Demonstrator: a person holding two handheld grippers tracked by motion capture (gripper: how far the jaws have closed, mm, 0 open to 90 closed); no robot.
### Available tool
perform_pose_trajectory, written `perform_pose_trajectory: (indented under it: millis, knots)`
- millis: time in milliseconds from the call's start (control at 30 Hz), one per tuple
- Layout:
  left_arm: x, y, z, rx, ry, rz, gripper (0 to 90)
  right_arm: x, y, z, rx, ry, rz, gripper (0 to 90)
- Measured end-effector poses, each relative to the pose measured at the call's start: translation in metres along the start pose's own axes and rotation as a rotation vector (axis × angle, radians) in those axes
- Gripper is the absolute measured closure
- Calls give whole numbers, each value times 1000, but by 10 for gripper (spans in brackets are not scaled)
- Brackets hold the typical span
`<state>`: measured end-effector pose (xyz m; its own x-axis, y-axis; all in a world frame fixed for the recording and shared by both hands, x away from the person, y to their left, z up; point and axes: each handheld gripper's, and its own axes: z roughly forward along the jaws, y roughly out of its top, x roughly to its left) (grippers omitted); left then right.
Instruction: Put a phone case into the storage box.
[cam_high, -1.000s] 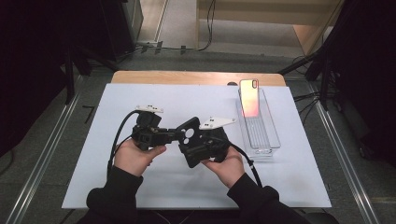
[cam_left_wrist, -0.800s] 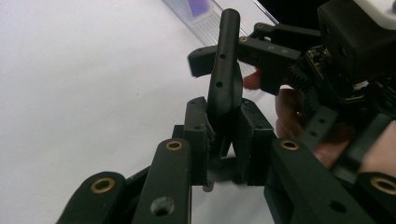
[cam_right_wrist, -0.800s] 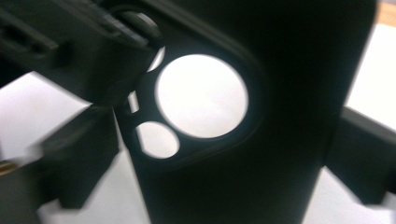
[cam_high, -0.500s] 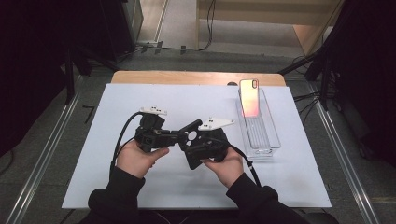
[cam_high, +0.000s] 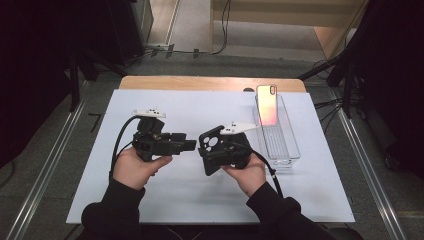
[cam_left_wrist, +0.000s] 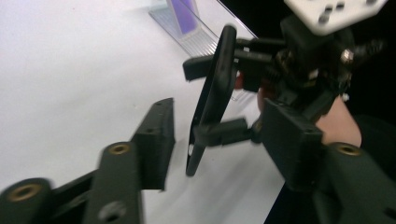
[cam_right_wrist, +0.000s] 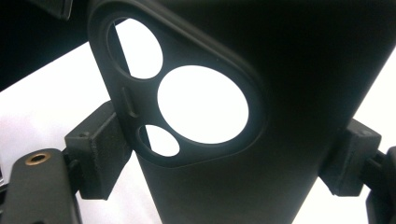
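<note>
A black phone case (cam_high: 209, 141) with round camera cut-outs is held upright on its edge above the white mat, and my right gripper (cam_high: 220, 152) is shut on its two long sides. In the right gripper view the case (cam_right_wrist: 280, 70) sits close between the two pads (cam_right_wrist: 98, 154). My left gripper (cam_high: 190, 145) points right at the case, a small gap away. In the left gripper view its jaws stand wide apart, open, with the case (cam_left_wrist: 217, 88) edge-on just ahead of them. A phone (cam_high: 267, 105) with a pink-orange back leans upright in a clear tray (cam_high: 287, 150).
The white mat (cam_high: 150, 200) covers most of the table, with a wooden strip (cam_high: 200, 82) along the far edge. The clear tray stands at the right of the mat. Metal rails (cam_high: 45, 175) run along both sides on the floor, and cables lie beyond the far edge.
The two grippers have drawn slightly apart: the left jaws, which were against the case, now stand just clear of it. The right gripper has kept hold of the case.
</note>
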<state>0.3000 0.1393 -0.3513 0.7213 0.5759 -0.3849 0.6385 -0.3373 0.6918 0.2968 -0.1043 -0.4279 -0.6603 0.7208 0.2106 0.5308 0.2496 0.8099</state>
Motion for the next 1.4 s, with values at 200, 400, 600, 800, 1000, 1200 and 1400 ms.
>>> perform_pose_trajectory:
  millis: [200, 400, 600, 800, 1000, 1200, 1400]
  knots:
    - [8, -8, 6, 17, -7, 55, 369, -15, 6, -15, -21, -1, 27, 145]
    - [17, -19, 13, 25, -14, 93, 338, -25, 11, -25, -19, 17, 33, 145]
    - [25, -36, 19, 40, -5, 134, 338, -33, 17, -35, -12, 54, 24, 145]
    - [33, -55, 26, 45, -7, 178, 328, -39, 27, -49, -17, 74, 19, 144]
    - [41, -74, 26, 76, -1, 149, 300, -50, 37, -66, -26, 63, 23, 145]
    - [46, -84, 19, 62, 14, 127, 300, -63, 46, -81, -29, 55, 28, 145]
    - [49, -92, 15, 45, 28, 104, 300, -77, 57, -96, -24, 40, 19, 145]
